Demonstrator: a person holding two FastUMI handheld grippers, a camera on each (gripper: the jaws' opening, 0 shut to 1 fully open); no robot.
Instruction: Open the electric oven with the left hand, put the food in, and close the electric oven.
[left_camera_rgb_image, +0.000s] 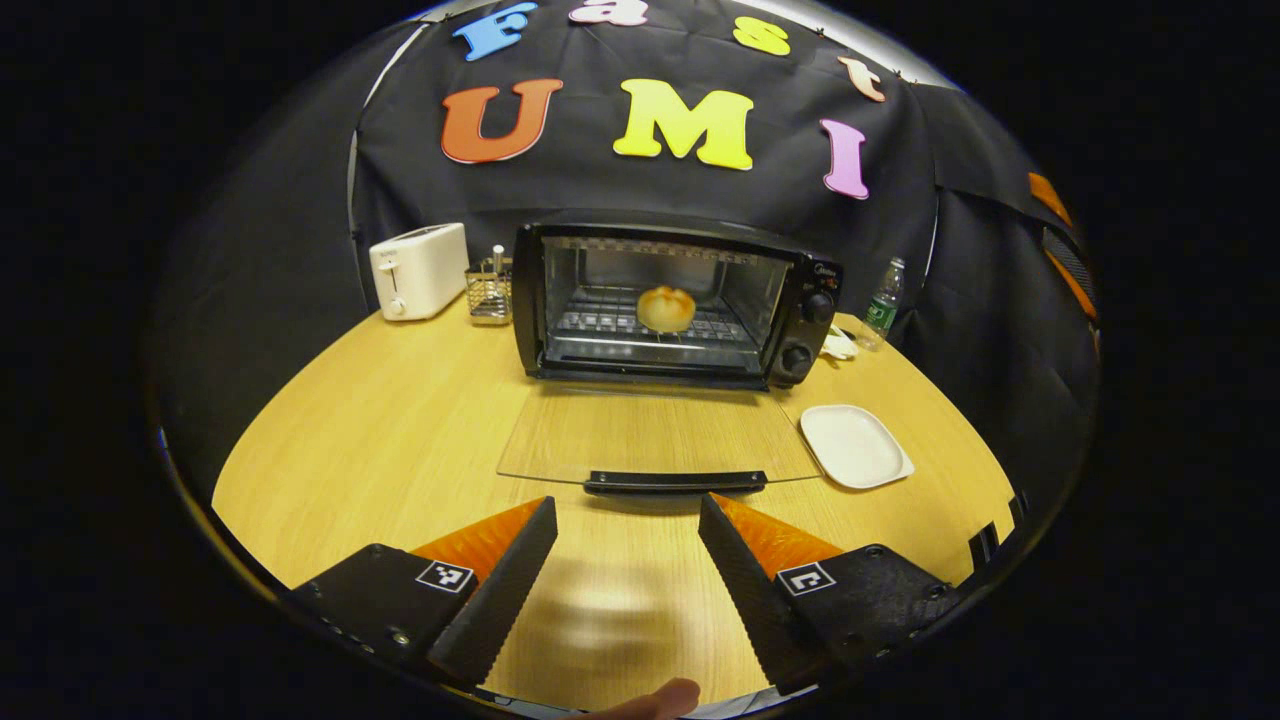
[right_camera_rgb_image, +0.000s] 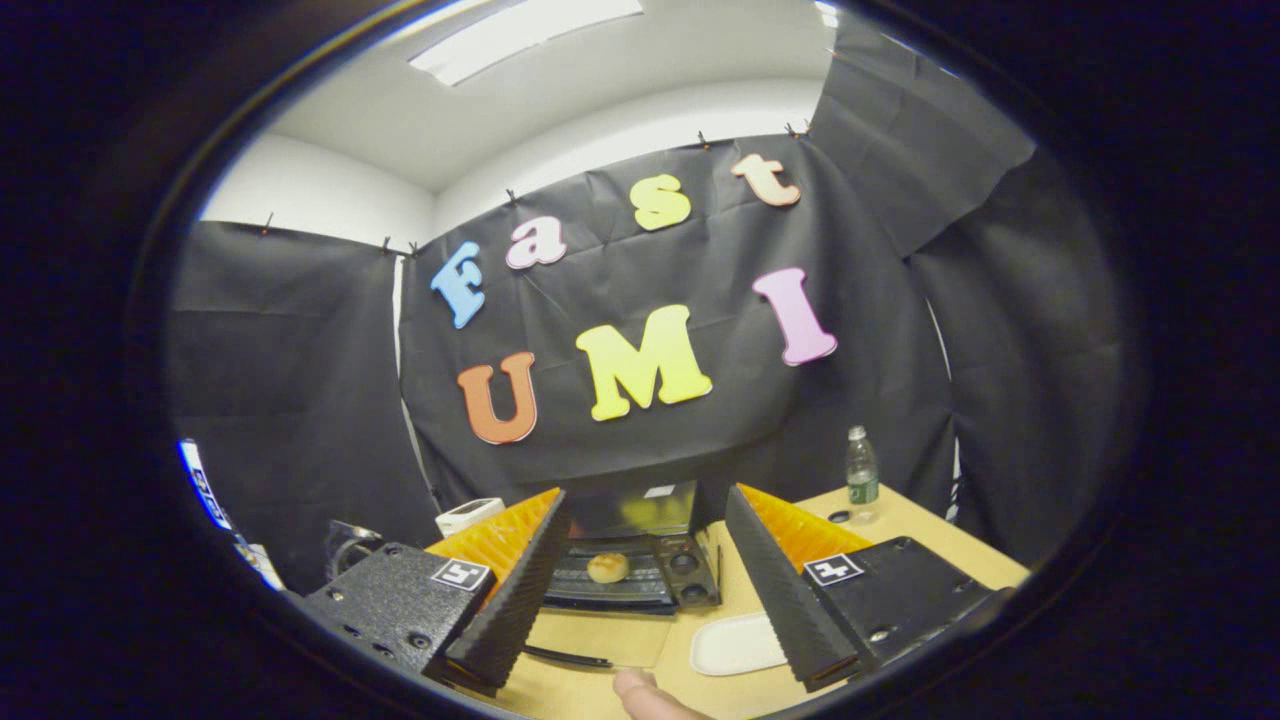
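Standing on the wooden table (left_camera_rgb_image: 400, 440), the oven (left_camera_rgb_image: 675, 300) gapes before black cloth walls; both tongs (left_camera_rgb_image: 628, 520) (right_camera_rgb_image: 648, 560) apart.

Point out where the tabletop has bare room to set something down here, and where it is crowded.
Bare wood lies on the round wooden table between the white toaster and the lowered glass oven door. A smaller patch lies near the white square plate. Crowded: around the black electric oven, with the wire utensil rack and clear plastic bottle flanking it.
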